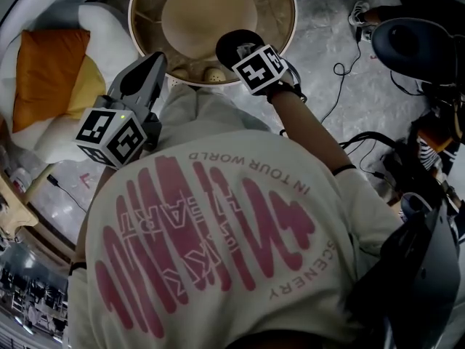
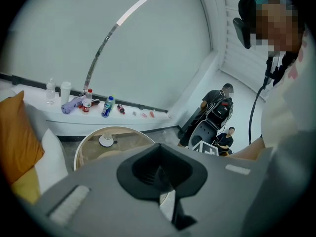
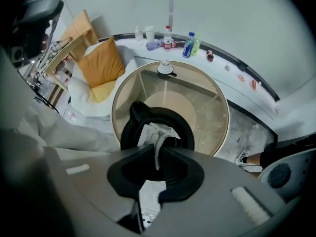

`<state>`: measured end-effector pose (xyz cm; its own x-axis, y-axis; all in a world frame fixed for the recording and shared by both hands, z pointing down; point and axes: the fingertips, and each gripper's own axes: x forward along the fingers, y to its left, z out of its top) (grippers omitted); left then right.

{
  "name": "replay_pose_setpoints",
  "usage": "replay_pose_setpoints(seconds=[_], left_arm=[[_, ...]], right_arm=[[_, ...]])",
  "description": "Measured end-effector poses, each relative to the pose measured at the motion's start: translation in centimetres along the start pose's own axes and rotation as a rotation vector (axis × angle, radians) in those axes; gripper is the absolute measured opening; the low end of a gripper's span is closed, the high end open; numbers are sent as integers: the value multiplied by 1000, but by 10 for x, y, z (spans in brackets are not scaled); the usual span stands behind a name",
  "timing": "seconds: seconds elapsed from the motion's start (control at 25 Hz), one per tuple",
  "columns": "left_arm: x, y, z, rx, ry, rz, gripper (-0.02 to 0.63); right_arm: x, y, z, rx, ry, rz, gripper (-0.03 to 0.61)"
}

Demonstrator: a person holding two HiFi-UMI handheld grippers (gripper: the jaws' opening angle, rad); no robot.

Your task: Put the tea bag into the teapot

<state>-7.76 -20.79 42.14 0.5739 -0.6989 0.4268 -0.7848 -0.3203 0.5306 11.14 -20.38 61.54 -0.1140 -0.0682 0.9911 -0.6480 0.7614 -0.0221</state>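
Note:
A black teapot (image 3: 132, 116) with its lid off stands on the near part of a round glass table (image 3: 217, 112); in the head view the teapot (image 1: 234, 45) is at the table's near rim. My right gripper (image 3: 158, 156) hangs just above the teapot's mouth, shut on a white tea bag (image 3: 157, 135) that dangles into the opening. Its marker cube (image 1: 259, 68) covers the jaws in the head view. My left gripper (image 1: 149, 67) is held left of the teapot and apart from it. Its jaws look shut with nothing between them.
A white cup on a saucer (image 3: 165, 68) sits at the table's far edge. An orange cushion (image 1: 45, 75) and white cushions lie to the left. Bottles (image 3: 190, 44) line the curved ledge behind. Cables (image 1: 341, 86) run across the floor on the right, and people (image 2: 217, 110) stand in the background.

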Motion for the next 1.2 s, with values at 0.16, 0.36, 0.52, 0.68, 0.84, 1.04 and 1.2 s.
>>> replay_pose_setpoints(seconds=[0.16,0.36,0.52,0.68,0.84,1.04,1.2], left_arm=[[3,4,2,-8,6,-5,15],[6,9,5,-12,16,-14,15],[11,7,7,-4,23,-30,15],[17,6,11,8,30,-55,15],[22,9,13,20,36,-69,15],[23,3,16,40,46,-96,15],[22,-7,18,56,49,-117,15]], right_arm=[[3,1,2,-7,14,20,38],[2,3,5,-15,13,27,37],[1,4,5,-24,8,31,37],[1,4,4,19,6,34,41],[-2,4,1,125,-15,64,68],[-17,-5,-7,248,-52,57,85],[-33,-9,-4,304,-121,53,98]])
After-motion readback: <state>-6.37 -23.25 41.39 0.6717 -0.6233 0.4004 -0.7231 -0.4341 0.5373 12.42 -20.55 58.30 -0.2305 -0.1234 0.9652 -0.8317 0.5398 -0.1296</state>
